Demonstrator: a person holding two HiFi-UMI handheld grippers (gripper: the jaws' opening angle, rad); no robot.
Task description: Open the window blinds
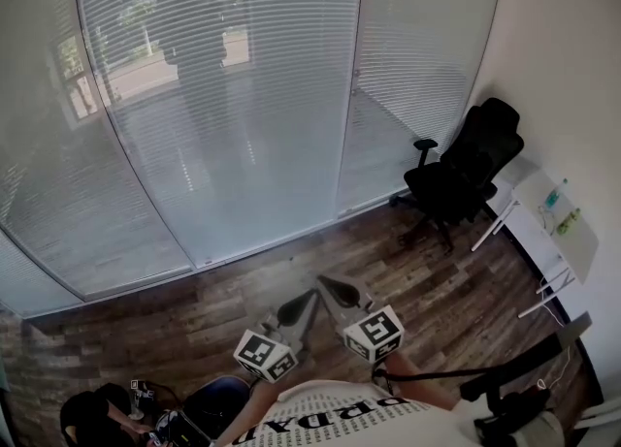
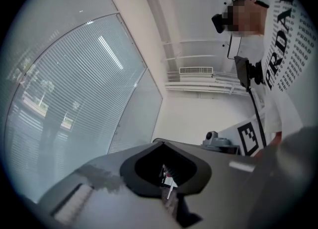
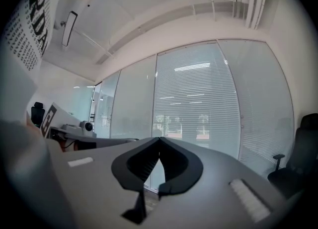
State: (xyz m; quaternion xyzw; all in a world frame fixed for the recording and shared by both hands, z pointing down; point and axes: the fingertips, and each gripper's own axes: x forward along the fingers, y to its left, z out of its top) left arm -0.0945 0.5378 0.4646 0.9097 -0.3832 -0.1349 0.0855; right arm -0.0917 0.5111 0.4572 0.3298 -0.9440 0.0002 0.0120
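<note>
Pale horizontal blinds (image 1: pixel 223 96) hang with their slats down behind tall glass panels that fill the wall ahead. They also show in the left gripper view (image 2: pixel 74 99) and the right gripper view (image 3: pixel 198 104). Both grippers hover low near my body, well short of the glass. My left gripper (image 1: pixel 310 295) points toward the panels, and its jaws (image 2: pixel 160 143) meet at the tips with nothing held. My right gripper (image 1: pixel 324 281) sits just beside it, also shut and empty (image 3: pixel 159 138). No cord or wand of the blinds is visible.
A black office chair (image 1: pixel 466 169) stands at the right by the glass, and a white desk (image 1: pixel 543 232) lines the right wall. Dark bags (image 1: pixel 107 416) lie on the wood floor (image 1: pixel 243 290) at the lower left. A camera rig hangs by my right side.
</note>
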